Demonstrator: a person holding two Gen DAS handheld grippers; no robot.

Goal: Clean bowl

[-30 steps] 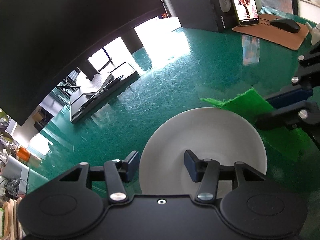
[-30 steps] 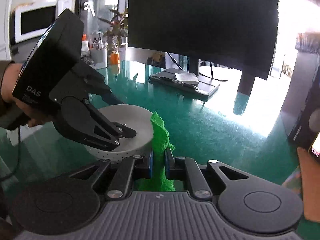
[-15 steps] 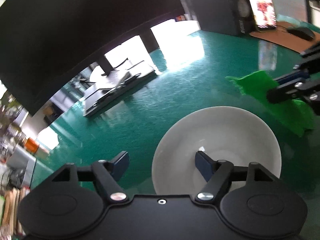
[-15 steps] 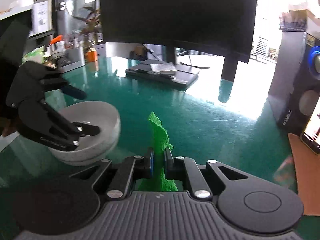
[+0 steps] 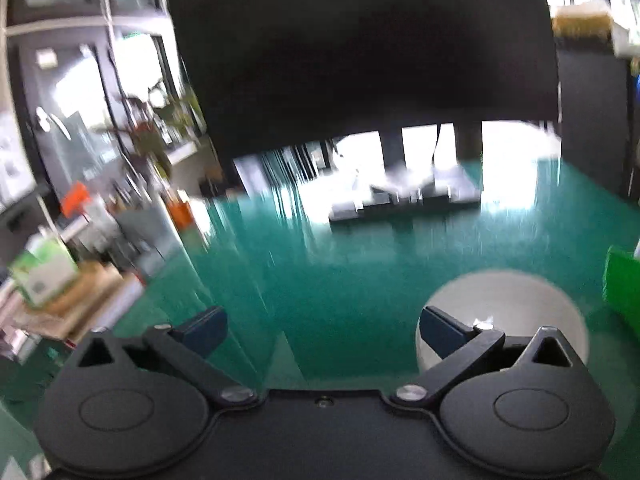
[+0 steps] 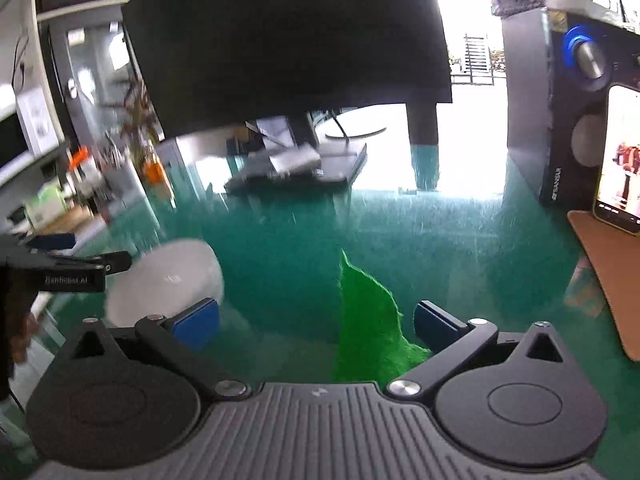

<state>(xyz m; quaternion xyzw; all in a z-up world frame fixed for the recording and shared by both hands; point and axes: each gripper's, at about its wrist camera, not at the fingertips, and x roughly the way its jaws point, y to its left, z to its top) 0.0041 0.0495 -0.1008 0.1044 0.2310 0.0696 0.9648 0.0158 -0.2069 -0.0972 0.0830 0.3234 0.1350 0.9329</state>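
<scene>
On the green glass table [image 6: 460,240], near its front edge, the right gripper [image 6: 316,326] stands with its blue-padded jaws spread wide, gripping nothing. A bright green cloth [image 6: 370,320] lies crumpled on the table between the parted fingers, one corner standing up; whether it touches the right-hand pad cannot be told. Left of it, toward the table's left edge, the white bowl [image 6: 168,276] appears blurred, with the left gripper [image 6: 96,264] against its rim. In the left wrist view that gripper [image 5: 322,328] is also wide open, one fingertip [image 5: 444,330] over the bowl [image 5: 504,304] and the other well clear of it, so nothing is clasped. Whether the bowl rests on the table or is raised cannot be told. Farther back, mid-table, a dark monitor [image 6: 288,40] stands on its base, papers beneath it. Toward the far right corner a black speaker [image 6: 568,112] stands behind a lit phone [image 6: 620,160], propped at the back of a brown mat [image 6: 612,272].
</scene>
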